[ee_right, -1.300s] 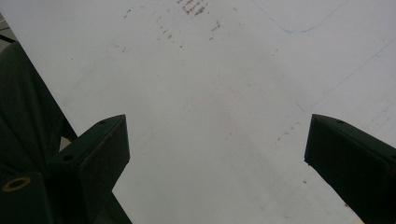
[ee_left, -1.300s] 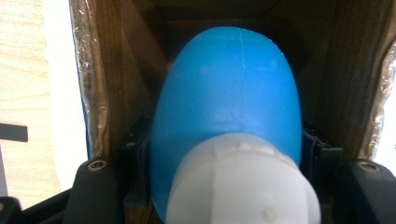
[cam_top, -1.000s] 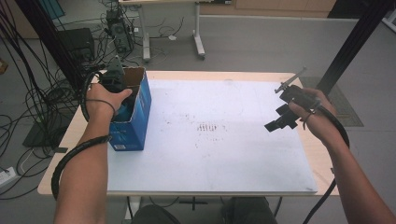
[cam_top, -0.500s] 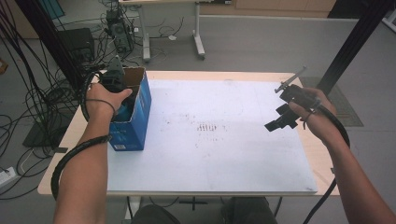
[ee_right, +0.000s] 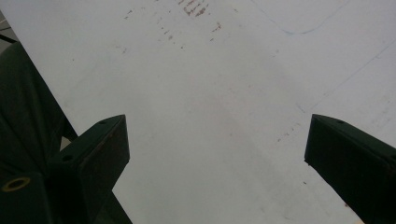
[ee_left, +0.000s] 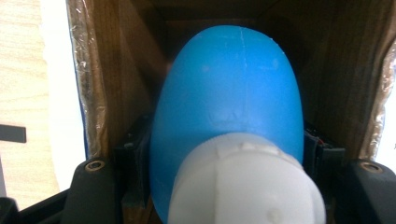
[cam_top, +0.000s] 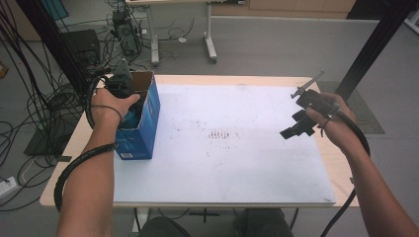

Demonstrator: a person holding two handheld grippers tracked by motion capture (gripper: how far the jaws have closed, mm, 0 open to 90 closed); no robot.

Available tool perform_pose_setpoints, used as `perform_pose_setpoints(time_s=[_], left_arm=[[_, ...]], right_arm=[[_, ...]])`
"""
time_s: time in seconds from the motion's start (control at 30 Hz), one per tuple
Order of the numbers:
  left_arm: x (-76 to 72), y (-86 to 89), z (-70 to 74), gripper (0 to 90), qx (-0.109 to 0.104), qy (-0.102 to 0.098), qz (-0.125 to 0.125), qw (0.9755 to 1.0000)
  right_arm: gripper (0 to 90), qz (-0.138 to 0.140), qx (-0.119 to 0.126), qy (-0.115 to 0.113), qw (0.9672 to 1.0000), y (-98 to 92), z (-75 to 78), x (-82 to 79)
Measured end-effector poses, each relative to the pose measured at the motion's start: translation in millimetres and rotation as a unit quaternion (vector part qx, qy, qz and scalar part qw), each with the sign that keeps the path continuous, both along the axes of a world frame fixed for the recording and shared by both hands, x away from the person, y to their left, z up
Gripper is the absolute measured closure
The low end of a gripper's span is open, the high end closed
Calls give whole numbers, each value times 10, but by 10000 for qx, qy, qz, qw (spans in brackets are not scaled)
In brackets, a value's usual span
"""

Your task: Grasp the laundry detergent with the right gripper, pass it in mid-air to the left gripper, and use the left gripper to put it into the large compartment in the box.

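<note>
A blue cardboard box (cam_top: 138,128) stands open-topped at the table's left edge. My left gripper (cam_top: 124,94) reaches down into it from above. In the left gripper view a blue plastic bottle (ee_left: 229,107) with a white cap (ee_left: 247,182) sits between the jaws inside the box's brown walls (ee_left: 116,79), and the jaws press its sides. My right gripper (cam_top: 296,126) hovers over the right side of the white sheet (cam_top: 222,143), jaws wide apart with nothing between them; the right gripper view looks down on the bare white sheet (ee_right: 210,116).
Faint reddish marks (cam_top: 220,134) dot the middle of the white sheet. The wooden table (cam_top: 341,173) shows along the right and left edges. Cables (cam_top: 29,98) and equipment lie on the floor to the left, and a table leg (cam_top: 210,39) stands beyond.
</note>
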State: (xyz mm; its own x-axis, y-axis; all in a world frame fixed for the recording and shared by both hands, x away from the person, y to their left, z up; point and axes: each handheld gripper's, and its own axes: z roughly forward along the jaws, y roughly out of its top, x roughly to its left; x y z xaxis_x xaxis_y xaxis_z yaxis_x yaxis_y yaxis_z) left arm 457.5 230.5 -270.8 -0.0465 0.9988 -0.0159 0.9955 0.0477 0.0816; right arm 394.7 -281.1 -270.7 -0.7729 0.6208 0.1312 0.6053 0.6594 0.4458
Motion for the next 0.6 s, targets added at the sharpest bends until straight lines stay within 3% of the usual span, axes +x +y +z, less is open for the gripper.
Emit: perform_pose_setpoints(time_s=[0.6], left_arm=[[-22, -15, 98, 305, 39, -118, -16, 9999]], right_arm=[[62, -14, 26, -34, 10000, -3, 30, -26]])
